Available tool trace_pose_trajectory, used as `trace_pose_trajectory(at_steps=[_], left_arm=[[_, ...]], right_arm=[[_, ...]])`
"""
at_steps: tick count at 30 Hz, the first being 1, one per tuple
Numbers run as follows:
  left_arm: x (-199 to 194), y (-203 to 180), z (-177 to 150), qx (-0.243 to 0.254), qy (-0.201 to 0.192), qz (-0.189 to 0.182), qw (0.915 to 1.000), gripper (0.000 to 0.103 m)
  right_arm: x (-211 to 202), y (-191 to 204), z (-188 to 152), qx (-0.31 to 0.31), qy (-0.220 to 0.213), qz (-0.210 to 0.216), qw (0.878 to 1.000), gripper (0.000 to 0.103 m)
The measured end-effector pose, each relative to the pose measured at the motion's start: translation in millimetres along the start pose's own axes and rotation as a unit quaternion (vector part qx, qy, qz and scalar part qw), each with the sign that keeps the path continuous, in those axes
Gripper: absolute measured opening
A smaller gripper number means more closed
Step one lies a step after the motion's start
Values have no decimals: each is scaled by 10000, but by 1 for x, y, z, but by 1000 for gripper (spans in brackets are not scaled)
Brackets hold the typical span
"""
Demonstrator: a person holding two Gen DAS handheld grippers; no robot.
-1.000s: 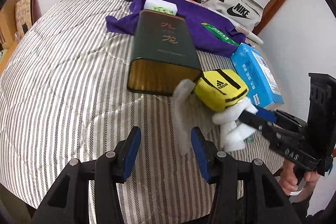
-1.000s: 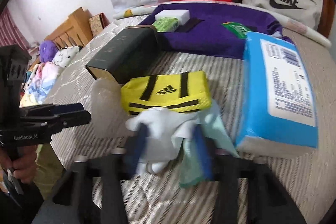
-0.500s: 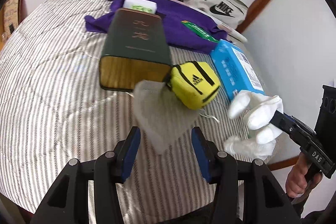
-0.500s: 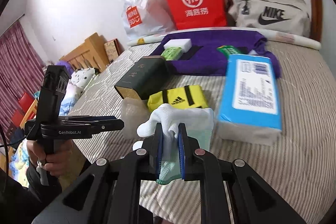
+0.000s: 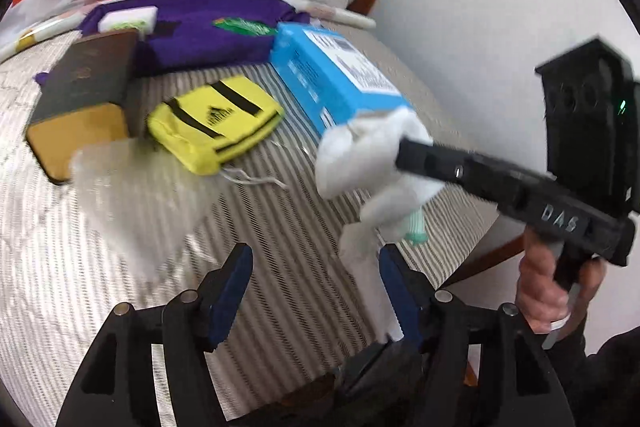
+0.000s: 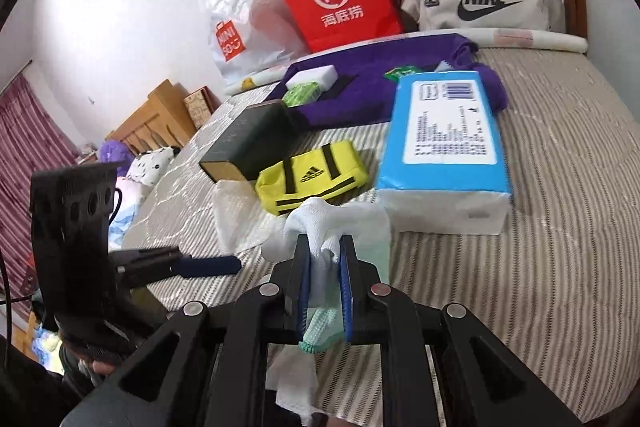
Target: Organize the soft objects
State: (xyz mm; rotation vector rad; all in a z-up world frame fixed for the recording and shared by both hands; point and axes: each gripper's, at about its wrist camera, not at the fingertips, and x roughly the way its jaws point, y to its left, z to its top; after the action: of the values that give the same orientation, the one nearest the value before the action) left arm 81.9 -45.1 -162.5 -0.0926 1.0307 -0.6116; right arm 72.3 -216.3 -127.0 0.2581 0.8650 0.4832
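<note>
White gloves (image 6: 320, 227) sit clamped in the right claw (image 6: 325, 287); left claw (image 5: 316, 291) gapes apart.

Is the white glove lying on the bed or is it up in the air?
Up in the air. The right gripper is shut on the white glove, which hangs bunched above the striped bed.
</note>
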Motion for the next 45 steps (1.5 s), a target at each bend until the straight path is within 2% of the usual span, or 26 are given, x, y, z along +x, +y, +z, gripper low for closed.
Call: trace_pose_trajectory(at_steps=[2,5,7,12,13,14,15,17,20,25,27,29,32,34,37,41,45], left_arm=[[10,-6,1,84,140,-48,9999,64],[23,-15,0,194,254,138,9994,64],[28,-20,0,283,221,224,9991,63],[44,-36,0,520,186,509,9972,62],[48,-39,0,604,126,668,9959,58],[48,-41,-1,695,86,818,9942,48],[50,-44,-1,808,67,1009,9916,42],[49,-45,-3,1006,37,1337,9859,21],[37,-27,-1,696,29,1151,9909,21],[-2,9,1,211,-254,1459,9887,21],[-17,24,1,7,-344,1476,9885,21],[-31,41,-2,-224,-405,1587,9862,21],[-45,64,-5,-528,-451,1817,9809,21],[-49,76,-8,-718,-469,1824,9795,21],[-50,89,-11,-953,-484,1852,9769,21],[-43,95,-14,-995,-442,1875,9762,21],[-36,101,-15,-1067,-357,1821,9768,23]], right_arm=[[-5,-5,-1,75,-60,-17,10000,13],[-18,-9,-2,26,-157,-144,9998,13],[-30,-14,-6,-63,-251,-399,9989,13],[-40,-36,-17,-45,-156,-806,9966,13],[-39,-41,-20,-23,-130,-870,9961,13],[-38,-45,-22,13,-82,-880,9961,13],[-35,-49,-24,44,-26,-872,9962,13],[-29,-55,-28,94,79,-879,9961,14],[-20,-55,-31,82,190,-772,9968,16],[-5,-51,-32,-57,364,-848,9957,17],[-6,-51,-32,-63,362,-900,9953,23],[-9,-53,-33,-58,342,-1040,9940,44],[-17,-55,-32,-81,223,-1230,9921,56],[-16,-58,-31,-6,128,-1231,9923,63],[-5,-60,-28,74,212,-1166,9929,64],[14,-56,-27,77,335,-1130,9930,63],[29,-43,-28,-275,309,-1461,9884,61]])
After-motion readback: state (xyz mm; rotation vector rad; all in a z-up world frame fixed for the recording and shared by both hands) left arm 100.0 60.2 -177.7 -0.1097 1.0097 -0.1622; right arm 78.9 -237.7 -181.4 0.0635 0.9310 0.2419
